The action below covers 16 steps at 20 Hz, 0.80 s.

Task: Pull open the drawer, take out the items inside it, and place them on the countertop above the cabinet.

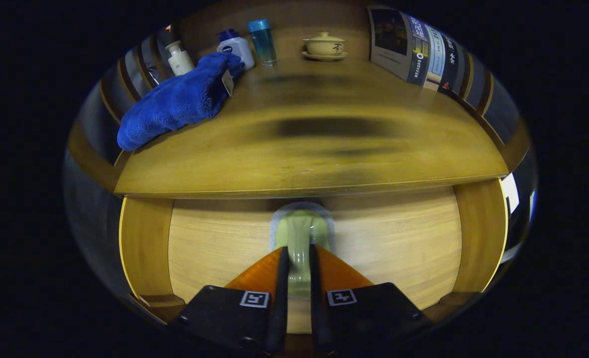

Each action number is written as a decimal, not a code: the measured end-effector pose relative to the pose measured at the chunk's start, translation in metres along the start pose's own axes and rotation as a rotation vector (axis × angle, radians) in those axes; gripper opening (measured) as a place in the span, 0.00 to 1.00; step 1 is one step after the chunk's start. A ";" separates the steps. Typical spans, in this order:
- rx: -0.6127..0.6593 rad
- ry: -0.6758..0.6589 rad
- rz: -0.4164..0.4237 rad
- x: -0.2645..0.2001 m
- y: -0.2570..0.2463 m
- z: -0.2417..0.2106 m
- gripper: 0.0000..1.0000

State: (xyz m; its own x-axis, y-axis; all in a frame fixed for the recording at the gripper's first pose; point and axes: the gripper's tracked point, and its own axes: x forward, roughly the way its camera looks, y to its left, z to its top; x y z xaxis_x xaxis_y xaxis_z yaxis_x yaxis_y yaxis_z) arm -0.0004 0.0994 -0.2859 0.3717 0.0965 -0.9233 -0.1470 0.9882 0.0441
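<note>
The drawer front (215,248) is a pale wood panel set under the edge of the darker wooden countertop (324,164). A pale green handle (302,228) stands out from the middle of the panel. My gripper (298,253) is shut on this handle, with both fingers pressing its sides. The handle runs back between the fingers toward the camera. The panel hides the inside of the drawer, so its contents cannot be seen. A blue towel (175,102) lies on the countertop, beyond the fingers and to their left.
Along the back of the countertop stand a small white bottle (180,58), a white bottle with a blue cap (235,47), a blue tumbler (263,42) and a lidded tea bowl (324,45). Leaning books (414,47) stand at the back right. Wooden cabinet posts (145,248) flank the drawer.
</note>
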 end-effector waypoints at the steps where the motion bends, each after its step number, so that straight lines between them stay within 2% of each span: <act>1: -0.008 -0.013 0.000 0.000 -0.001 0.000 0.28; 3: -0.017 -0.032 0.002 -0.008 -0.001 0.001 0.24; 16: -0.025 -0.116 0.039 -0.100 -0.007 0.010 0.24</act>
State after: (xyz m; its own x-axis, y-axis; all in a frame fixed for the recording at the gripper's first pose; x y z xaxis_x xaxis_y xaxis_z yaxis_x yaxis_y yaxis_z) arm -0.0277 0.0841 -0.1897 0.4690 0.1490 -0.8705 -0.1851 0.9804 0.0681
